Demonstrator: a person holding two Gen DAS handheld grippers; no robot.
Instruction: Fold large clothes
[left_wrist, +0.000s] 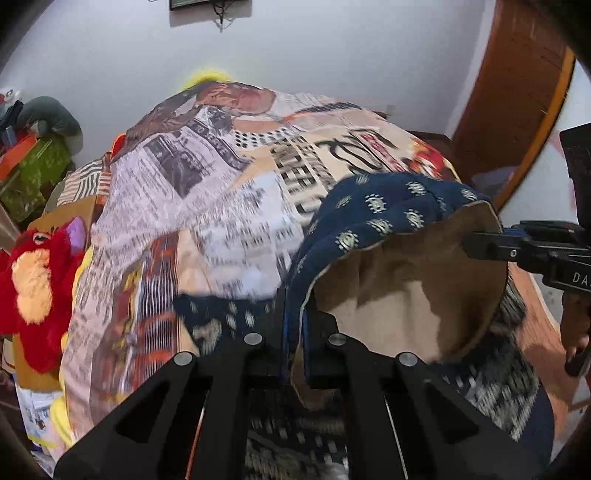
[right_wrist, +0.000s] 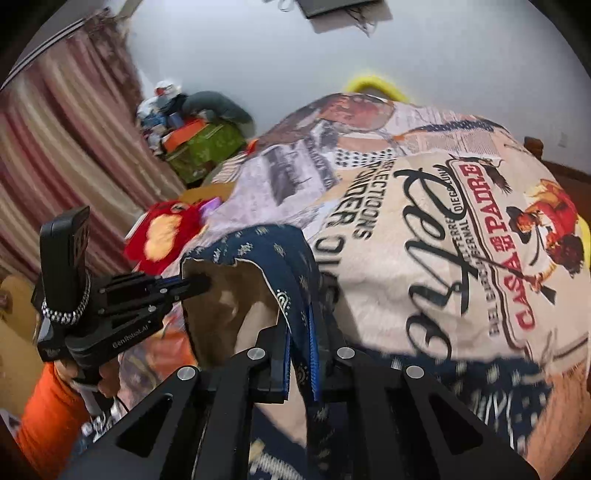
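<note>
Above the printed bedsheet (right_wrist: 424, 236), each hand-held gripper, left (left_wrist: 293, 332) and right (right_wrist: 299, 354), is clamped on the navy patterned garment (left_wrist: 373, 214), lifted with folding seemingly barely begun.

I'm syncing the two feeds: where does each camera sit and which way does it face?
Left wrist: on the left hand-held gripper, facing the printed bedspread; right hand-held gripper enters from the right.
Right wrist: on the right hand-held gripper, facing the bedspread; left hand-held gripper and orange sleeve show left.
Shared: both clamp the navy patterned garment.
</note>
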